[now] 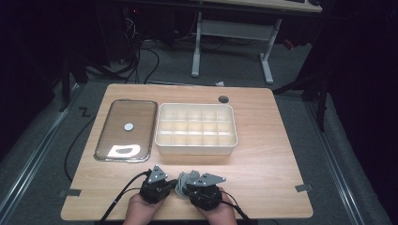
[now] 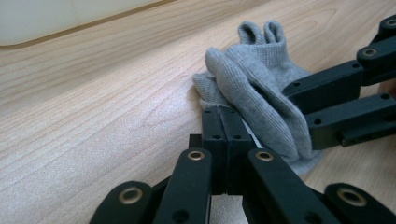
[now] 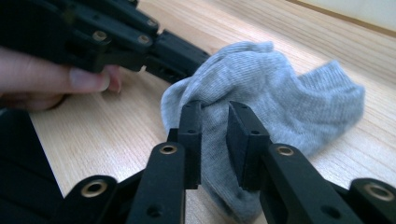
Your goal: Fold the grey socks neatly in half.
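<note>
Clearly the grey sock (image 3: pixel 261 107) is a soft, light knitted thing; it lies bunched on the wooden worktop (image 1: pixel 263 154) at the near edge, between the two grippers, well short of the white compartment box (image 1: pixel 196 129) and the clear lid (image 1: pixel 126 129) beside it. From where I stand, the left gripper (image 2: pixel 226 123) has its jaws fully together, with the tips pinching a fold at the sock's edge; the cloth drapes off to one side of them. The right gripper (image 3: pixel 215 140) has its jaws part open with a ridge of the fabric standing in the gap, and I cannot tell whether the pads press it yet. I would judge the sock will sag and stretch wherever it is not held, so it will not keep a shape when lifted. It should not slip much, since the ribbed knit gives the pads some bite. A thick fold or the cuff looks the best place to grip, rather than a single thin layer.
</note>
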{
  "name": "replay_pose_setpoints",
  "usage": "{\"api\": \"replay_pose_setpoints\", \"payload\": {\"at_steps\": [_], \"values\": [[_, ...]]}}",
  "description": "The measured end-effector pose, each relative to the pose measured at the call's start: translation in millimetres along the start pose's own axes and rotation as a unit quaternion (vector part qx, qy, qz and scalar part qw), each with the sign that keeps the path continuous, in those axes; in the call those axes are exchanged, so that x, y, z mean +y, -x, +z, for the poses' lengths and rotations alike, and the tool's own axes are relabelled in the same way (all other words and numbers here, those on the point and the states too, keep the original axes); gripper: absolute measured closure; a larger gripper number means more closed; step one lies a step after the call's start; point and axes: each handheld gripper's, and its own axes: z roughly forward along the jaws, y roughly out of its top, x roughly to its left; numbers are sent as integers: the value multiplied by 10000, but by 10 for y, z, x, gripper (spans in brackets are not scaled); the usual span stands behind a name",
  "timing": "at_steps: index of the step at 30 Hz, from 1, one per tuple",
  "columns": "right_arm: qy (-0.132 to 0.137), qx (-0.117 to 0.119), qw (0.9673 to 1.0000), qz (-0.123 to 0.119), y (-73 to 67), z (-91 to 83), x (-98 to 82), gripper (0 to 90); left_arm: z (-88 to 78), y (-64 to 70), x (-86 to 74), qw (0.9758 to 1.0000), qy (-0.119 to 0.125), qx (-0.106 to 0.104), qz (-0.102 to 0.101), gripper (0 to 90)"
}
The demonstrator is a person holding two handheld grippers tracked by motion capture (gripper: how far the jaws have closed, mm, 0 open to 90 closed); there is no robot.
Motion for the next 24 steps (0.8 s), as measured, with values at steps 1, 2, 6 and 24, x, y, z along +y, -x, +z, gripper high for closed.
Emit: {"api": "replay_pose_setpoints", "payload": {"at_steps": [1, 2, 6, 24], "values": [[-10, -1, 10000, -15, -3, -1, 0, 767, 3, 1, 3, 10000, -2, 3, 11, 900], [6, 11, 10000, -30, 4, 1, -4, 769, 7, 0, 8, 10000, 1, 15, 29, 900], [54, 4, 10000, -45, 4, 0, -23, 773, -32, -12, 58, 9995, 219, 225, 80, 851], [103, -153, 9994, -282, -59, 23, -30, 778, 52, 233, 181, 9968, 576, -89, 548, 895]]}}
